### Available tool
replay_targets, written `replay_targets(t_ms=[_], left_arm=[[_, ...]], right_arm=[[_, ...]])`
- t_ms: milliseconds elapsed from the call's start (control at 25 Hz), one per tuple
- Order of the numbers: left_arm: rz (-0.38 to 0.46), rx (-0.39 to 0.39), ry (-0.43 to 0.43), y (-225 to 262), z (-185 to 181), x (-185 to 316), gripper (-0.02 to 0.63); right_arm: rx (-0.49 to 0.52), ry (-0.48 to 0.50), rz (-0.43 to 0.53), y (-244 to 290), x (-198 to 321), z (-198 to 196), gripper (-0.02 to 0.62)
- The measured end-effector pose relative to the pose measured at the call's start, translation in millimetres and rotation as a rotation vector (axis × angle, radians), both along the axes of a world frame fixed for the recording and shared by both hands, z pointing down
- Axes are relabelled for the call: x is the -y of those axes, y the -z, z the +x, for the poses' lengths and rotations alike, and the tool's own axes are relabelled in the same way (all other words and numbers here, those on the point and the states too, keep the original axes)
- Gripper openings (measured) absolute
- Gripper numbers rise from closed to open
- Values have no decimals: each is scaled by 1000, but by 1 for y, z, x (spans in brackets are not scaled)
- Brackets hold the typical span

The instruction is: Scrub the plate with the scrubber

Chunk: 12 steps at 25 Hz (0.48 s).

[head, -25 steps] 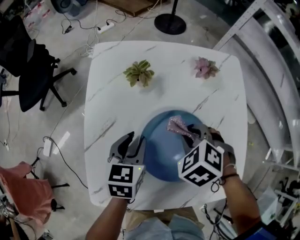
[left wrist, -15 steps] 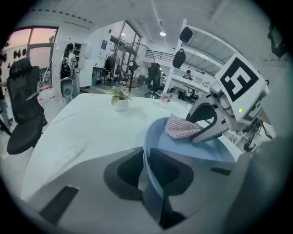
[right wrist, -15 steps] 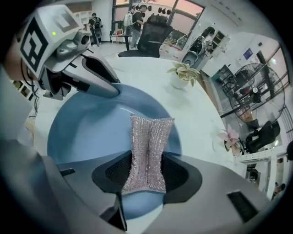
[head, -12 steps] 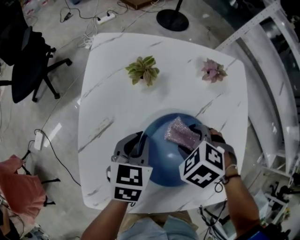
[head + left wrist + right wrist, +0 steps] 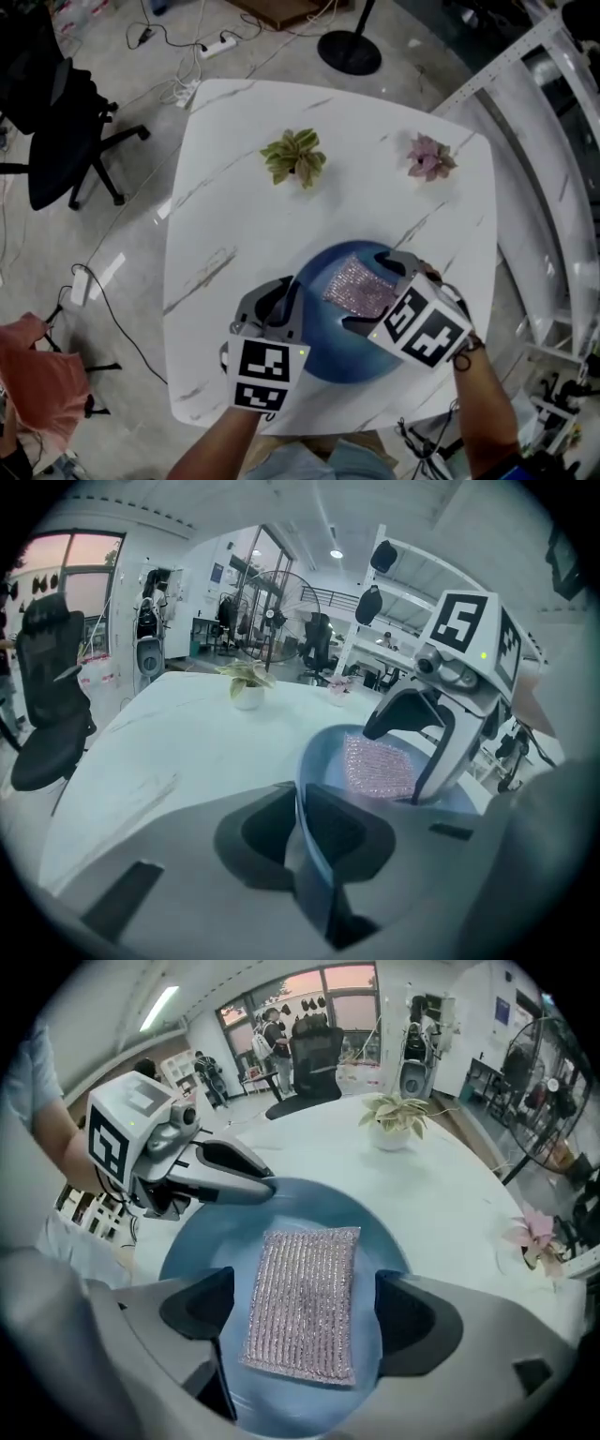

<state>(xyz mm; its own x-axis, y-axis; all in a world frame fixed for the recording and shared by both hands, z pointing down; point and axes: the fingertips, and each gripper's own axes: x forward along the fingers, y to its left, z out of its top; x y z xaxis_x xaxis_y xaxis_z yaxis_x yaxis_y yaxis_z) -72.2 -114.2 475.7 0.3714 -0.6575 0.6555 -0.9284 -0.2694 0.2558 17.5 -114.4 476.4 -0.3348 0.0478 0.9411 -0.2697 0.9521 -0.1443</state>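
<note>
Plate [image 5: 328, 339], blue and the only one, sits on the near part of the white table [image 5: 234, 187] in the head view. A single pink scrubber [image 5: 358, 286] lies flat inside it. Two grippers work at it. The left gripper [image 5: 277, 305] is at the plate's left rim. The right gripper [image 5: 377, 292] points steeply down over the scrubber. Two small potted plants stand well apart at the far side of the table, a green plant [image 5: 294, 157] and a pink plant [image 5: 430, 156]. One black chair [image 5: 56, 112] stands on the floor to the left.

In the left gripper view, the left gripper [image 5: 300, 827] has just been closing. It now clamps the plate's [image 5: 319, 752] rim, one jaw outside the rim and one inside. Beyond it the scrubber [image 5: 380, 766] rests in the plate below the right gripper [image 5: 398, 761]. Both plants, green [image 5: 246, 679] and pink [image 5: 336, 688], show at the far end.

In the right gripper view, the right gripper [image 5: 307, 1314] has just been opening. Its jaws stand wide apart on either side of the scrubber [image 5: 305, 1288] and do not touch it. The scrubber lies loose on the plate [image 5: 216, 1241], released. The left gripper [image 5: 262, 1187] meets the plate's far rim. The green plant [image 5: 398, 1115] and the pink plant [image 5: 534, 1237] stand on the table [image 5: 441, 1194] behind.
</note>
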Motion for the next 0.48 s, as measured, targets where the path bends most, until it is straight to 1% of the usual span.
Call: replay_targets(t_ms=[80, 200, 400, 440, 480], left_arm=[[1, -1, -1, 0, 0, 0, 37], [4, 0, -3, 1, 0, 1, 37], [4, -3, -4, 1, 0, 1, 35], [5, -4, -4, 1, 1, 1, 35], [4, -4, -5, 1, 0, 1, 35]], right_arm=[[-12, 14, 12, 0, -3, -1, 460], [-29, 47, 62, -3, -4, -4, 460], [-14, -54, 54, -8, 2, -8, 457], [-12, -63, 54, -9, 4, -8, 452], [-9, -68, 57, -9, 7, -8, 430]])
